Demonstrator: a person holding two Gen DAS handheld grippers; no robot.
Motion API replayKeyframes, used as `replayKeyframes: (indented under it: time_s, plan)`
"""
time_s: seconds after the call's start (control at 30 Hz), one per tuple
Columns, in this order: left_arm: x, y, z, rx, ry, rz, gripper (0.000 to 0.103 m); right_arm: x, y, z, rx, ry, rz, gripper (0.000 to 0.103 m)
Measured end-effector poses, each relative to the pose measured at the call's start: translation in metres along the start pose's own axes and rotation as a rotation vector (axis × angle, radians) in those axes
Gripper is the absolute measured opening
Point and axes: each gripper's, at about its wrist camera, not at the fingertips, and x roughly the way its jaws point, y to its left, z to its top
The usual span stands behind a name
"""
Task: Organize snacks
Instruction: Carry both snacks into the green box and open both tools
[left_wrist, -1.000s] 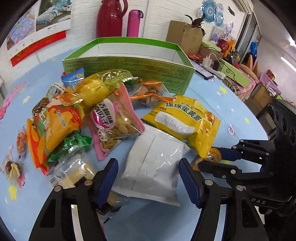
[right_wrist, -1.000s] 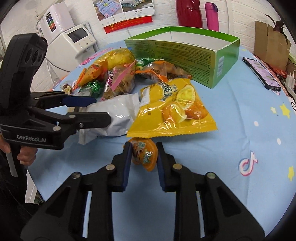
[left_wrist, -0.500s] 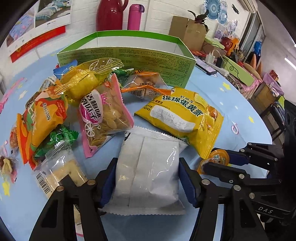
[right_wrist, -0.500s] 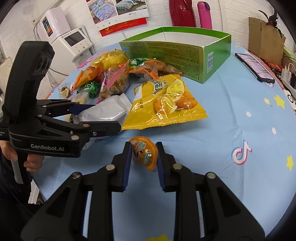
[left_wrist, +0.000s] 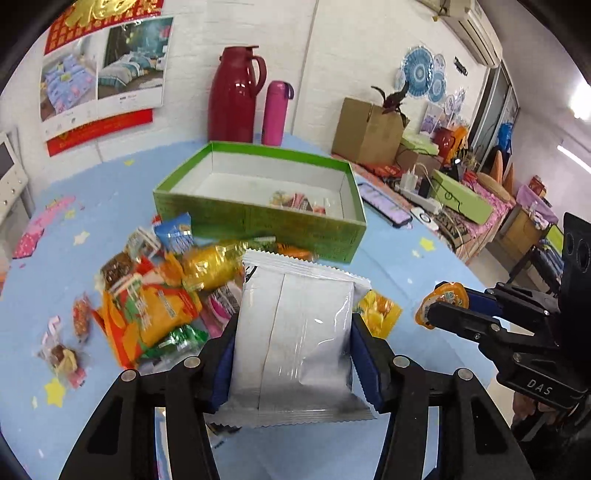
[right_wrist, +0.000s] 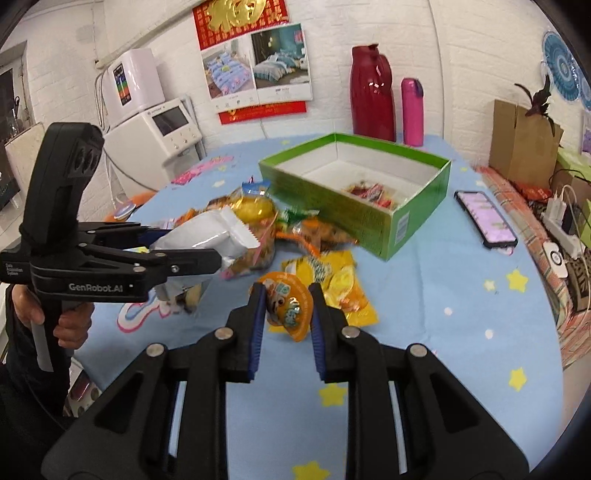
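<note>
Left gripper (left_wrist: 291, 354) clamped on white pack (left_wrist: 295, 332), blue-padded fingers (left_wrist: 364, 360) pressing both sides. Pack now lifted clear of worktop (left_wrist: 399, 258); half a second ago lying flat on it among the pile. In right wrist view, pack (right_wrist: 207, 236) held in the air at 9 o'clock, above the snacks.

Right gripper (right_wrist: 286, 317) pinching orange jelly cup (right_wrist: 288, 302) between fingers (right_wrist: 256, 328). Cup raised off worktop too, earlier resting on the blue cloth. In left wrist view, cup (left_wrist: 443, 301) at 3 o'clock, level with pack.

Green box (left_wrist: 258, 199) now seen from higher up, interior showing: a few small wrappers (left_wrist: 299, 201) in the near right corner. Earlier only outer wall and rim visible.

Snack pile (left_wrist: 159, 295) left on worktop at 9 o'clock of pack, just in front of box. Yellow bag (right_wrist: 328, 280) flat beneath and beyond cup, between cup and box. Phone (right_wrist: 484, 218) right of box at 2 o'clock. Red jug (left_wrist: 234, 96) and pink bottle (left_wrist: 277, 112) behind box at 12 o'clock.
</note>
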Motion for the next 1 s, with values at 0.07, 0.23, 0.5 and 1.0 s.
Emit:
replayKeyframes:
  time_s: [0.07, 0.23, 0.5, 1.0]
  plan:
    - [-0.002, 0.003, 0.018, -0.010, -0.028, 0.008, 0.056, 0.004, -0.008, 0.013, 0.016, -0.026, -0.028, 0.025]
    - [0.017, 0.008, 0.061, -0.020, -0.050, 0.029, 0.056, 0.025, -0.030, 0.040, 0.058, -0.047, -0.066, 0.025]
    - [0.080, 0.024, 0.113, -0.070, 0.001, 0.035, 0.056, 0.072, -0.064, 0.069, 0.110, -0.032, -0.089, 0.025]
    - [0.154, 0.056, 0.144, -0.140, 0.043, 0.081, 0.094, 0.151, -0.080, 0.089, 0.047, 0.038, -0.088, 0.045]
